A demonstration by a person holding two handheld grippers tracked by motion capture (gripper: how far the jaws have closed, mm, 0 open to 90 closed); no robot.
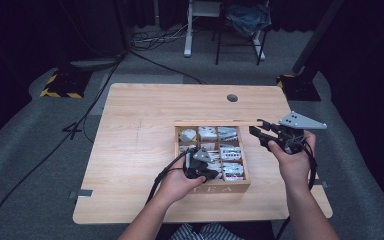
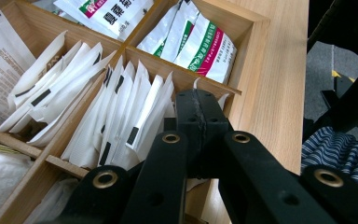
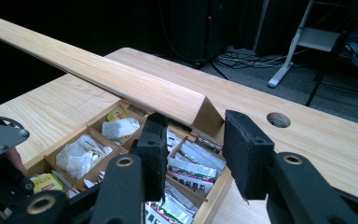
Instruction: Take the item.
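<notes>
Risk first, in the high view: the tea box (image 1: pixel 236 187) sits near the front of the worktop (image 1: pixel 130 150), its lid (image 1: pixel 215 123) raised; the left gripper (image 1: pixel 211 173) dips into a front compartment, and a careless pull could drag the box.

Left gripper view: jaws pressed together among the white sachets (image 2: pixel 121 116); whether one is pinched I cannot tell, so it may come up empty.

Right gripper view: the right gripper (image 3: pixel 193 154), spread, hovers by the lid's end; a nudge could drop it shut.
</notes>
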